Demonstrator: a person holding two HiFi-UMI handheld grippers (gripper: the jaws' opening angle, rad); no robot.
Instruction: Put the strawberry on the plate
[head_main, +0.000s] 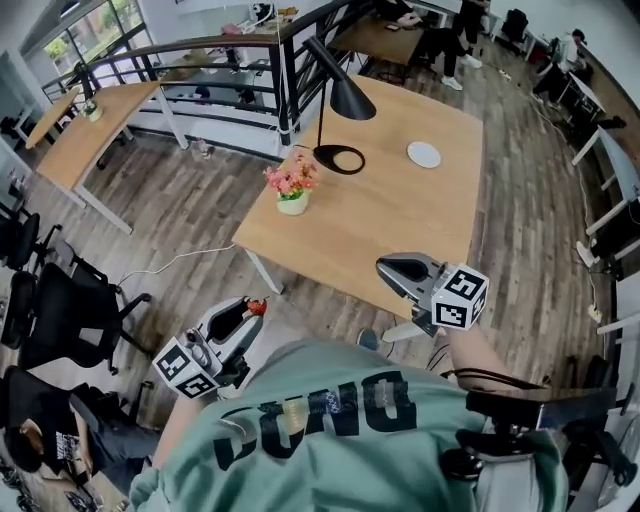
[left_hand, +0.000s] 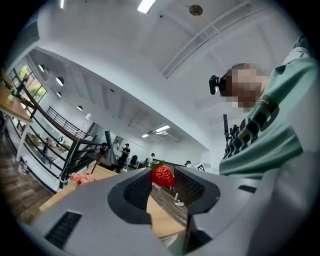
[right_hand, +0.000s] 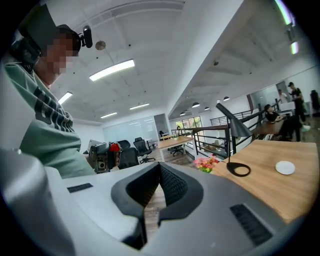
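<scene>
Carrying stage, by my reading. The small red strawberry with a green leafy cap (left_hand: 162, 175) is pinched between the jaws of the left gripper (head_main: 250, 310). It is held in the air off the near left corner of the light wooden surface (head_main: 380, 220), over the plank floor (head_main: 190, 215). It is not yet delivered.

The round white plate (head_main: 424, 154) lies on the far right part of that surface, well apart from the fruit. It looks bare, though it shows small. A black desk lamp (head_main: 350, 100) and a pot of pink flowers (head_main: 293, 185) stand to its left.

What is left: carry the fruit across, lower it and release it onto the plate.

The right gripper (head_main: 388, 266) hovers over the near edge of the surface, its jaws closed tip to tip with nothing between them.

Hard to make out:
- In the head view the strawberry is only a red speck at the jaw tips.
- The left gripper view shows the grip but only the fruit's near face, and no plate.
- The person's green sweatshirt (head_main: 350, 420) hides the floor directly below.
</scene>
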